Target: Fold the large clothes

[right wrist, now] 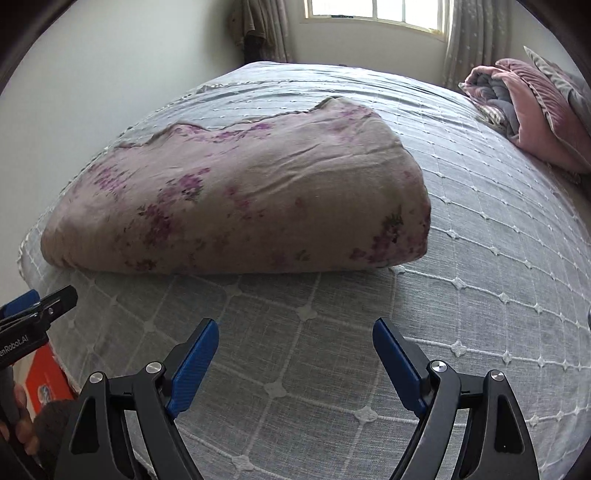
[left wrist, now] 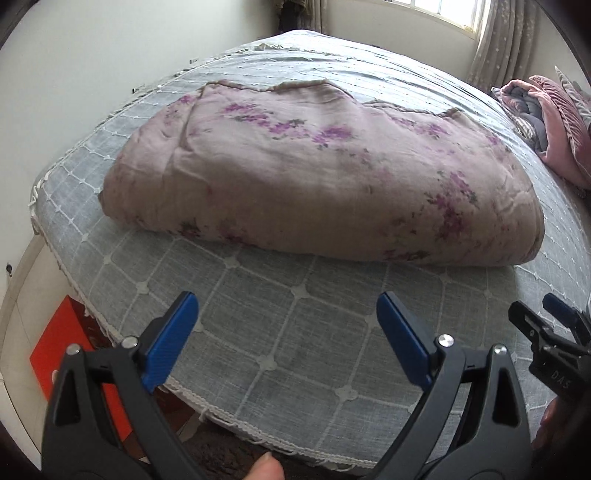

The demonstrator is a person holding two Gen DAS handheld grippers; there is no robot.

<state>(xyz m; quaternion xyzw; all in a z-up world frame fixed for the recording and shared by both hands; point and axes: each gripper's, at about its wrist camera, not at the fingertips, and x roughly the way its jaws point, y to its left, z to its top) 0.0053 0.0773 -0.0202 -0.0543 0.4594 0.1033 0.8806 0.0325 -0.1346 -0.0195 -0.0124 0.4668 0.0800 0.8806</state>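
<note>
A folded beige quilt with purple flowers [left wrist: 314, 184] lies in a thick bundle on the grey checked bedspread [left wrist: 295, 332]; it also shows in the right wrist view [right wrist: 240, 195]. My left gripper [left wrist: 287, 302] is open and empty, held above the bedspread in front of the quilt's near edge. My right gripper [right wrist: 295, 330] is open and empty too, also short of the quilt. The right gripper shows at the right edge of the left wrist view [left wrist: 546, 332], and the left gripper at the left edge of the right wrist view [right wrist: 33, 314].
A pile of pink and grey bedding [right wrist: 535, 107] lies at the bed's far right. A window with curtains [right wrist: 388, 14] is behind the bed. A wall runs along the left side. A red box [left wrist: 74, 354] sits on the floor by the bed's left edge.
</note>
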